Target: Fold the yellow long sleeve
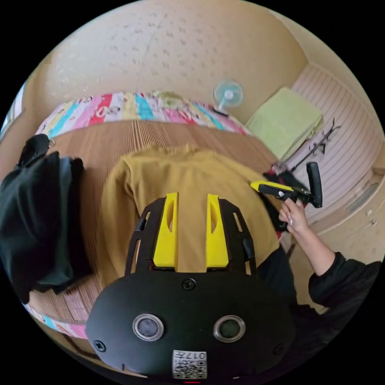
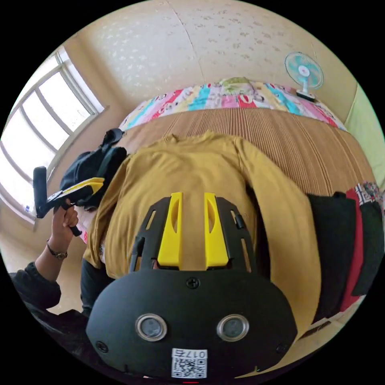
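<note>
Left gripper view: the left gripper (image 1: 192, 198) hangs above the yellow long sleeve (image 1: 188, 180), its two yellow jaws parted with a clear gap and nothing between them. The shirt lies flat on a brown striped mat (image 1: 120, 140) covering the bed, collar toward the far wall, one sleeve running down along its side. A heap of black clothes (image 1: 36, 216) sits on the mat just beside that sleeve. Beyond the mat, a band of multicoloured bedsheet (image 1: 132, 106) shows, with a small desk fan (image 1: 227, 94) standing on it near the wall. A folded light green blanket (image 1: 286, 120) rests off the far corner of the bed. At the shirt's other edge, the right gripper (image 1: 260, 185) is held in a hand (image 1: 294, 214), its yellow jaw tips close together and pointing at the garment; whether they pinch fabric cannot be told.

Right gripper view: the right gripper (image 2: 191, 198) is poised over the shirt's body (image 2: 192, 168), jaws apart and empty. One long sleeve (image 2: 288, 224) stretches down the mat (image 2: 313, 140); beside it lie folded black and red garments (image 2: 349, 248). The left gripper (image 2: 94, 184), held in a hand (image 2: 66, 220), appears near the shirt's opposite shoulder, before a bright window (image 2: 44, 120). The fan (image 2: 303, 74) stands at the bed's far edge.
</note>
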Demonstrator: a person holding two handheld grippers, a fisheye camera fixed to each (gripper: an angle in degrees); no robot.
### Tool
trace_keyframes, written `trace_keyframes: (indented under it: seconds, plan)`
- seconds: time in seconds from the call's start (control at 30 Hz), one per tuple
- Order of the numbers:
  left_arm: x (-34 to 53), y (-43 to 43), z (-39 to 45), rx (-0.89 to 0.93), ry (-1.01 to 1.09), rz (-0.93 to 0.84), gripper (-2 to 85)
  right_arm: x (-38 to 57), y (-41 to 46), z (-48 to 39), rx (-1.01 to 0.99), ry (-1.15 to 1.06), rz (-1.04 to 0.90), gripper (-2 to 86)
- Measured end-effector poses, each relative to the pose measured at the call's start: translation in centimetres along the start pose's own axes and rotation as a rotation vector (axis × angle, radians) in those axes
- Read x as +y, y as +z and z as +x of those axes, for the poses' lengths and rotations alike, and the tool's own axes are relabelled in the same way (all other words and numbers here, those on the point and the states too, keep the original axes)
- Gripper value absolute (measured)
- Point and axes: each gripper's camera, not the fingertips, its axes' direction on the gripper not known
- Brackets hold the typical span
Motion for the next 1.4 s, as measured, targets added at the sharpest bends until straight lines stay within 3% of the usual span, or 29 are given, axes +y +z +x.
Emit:
trace_keyframes:
  seconds: [0.07, 0.1, 0.13, 0.27, 0.5, 0.7, 0.87, 0.93, 1.07, 1.2, 1.33, 1.4]
  plan:
    - [2.6, 5.5, 1.1, -0.059, -0.006, -0.159, 10.0, 3.8, 6.3, 0.1, 0.059, -0.002, -0.127, 7.5]
    - [4.6, 6.6, 1.6, -0.109, 0.008, -0.097, 9.2, 6.8, 6.2, -0.5, 0.103, -0.049, 0.070, 5.9]
    - [6.3, 5.8, 2.1, -0.144, 0.023, 0.018, 8.0, 7.6, 6.3, -0.7, 0.151, -0.033, 0.089, 5.0]
    - [7.8, 4.4, 2.3, -0.158, -0.010, 0.055, 6.7, 7.2, 7.8, -1.1, 0.185, -0.043, 0.041, 4.7]
    - [13.0, -2.3, 0.6, 0.038, -0.167, 0.101, 2.7, 8.6, 9.5, -0.5, 0.171, -0.043, 0.073, 4.4]
    - [18.5, -12.4, -4.3, -0.109, -0.247, 0.215, 9.5, 9.9, 10.5, 0.0, 0.158, -0.046, 0.098, 4.3]
    - [18.0, -14.6, -9.9, -0.210, -0.408, 0.085, 13.1, 10.9, 11.2, 0.3, 0.149, -0.046, 0.110, 4.2]
    - [17.1, -12.7, -13.1, -0.182, -0.480, -0.080, 8.6, 11.3, 11.4, 0.4, 0.149, -0.046, 0.111, 4.2]
    - [15.1, -15.9, -15.5, -0.104, -0.382, -0.170, 2.3, 11.9, 11.7, 0.7, 0.133, -0.040, 0.111, 4.3]
    - [16.0, -26.9, -18.0, -0.185, -0.429, -0.001, 1.3, 12.7, 12.0, 1.1, 0.110, -0.032, 0.114, 4.3]
    - [22.8, -35.4, -24.2, -0.344, -0.781, 0.183, 3.8, 13.4, 12.4, 0.7, 0.133, -0.041, 0.117, 4.3]
    - [26.7, -37.5, -26.2, -0.276, -0.933, 0.294, 9.0, 13.7, 12.5, 0.7, 0.132, -0.040, 0.118, 4.4]
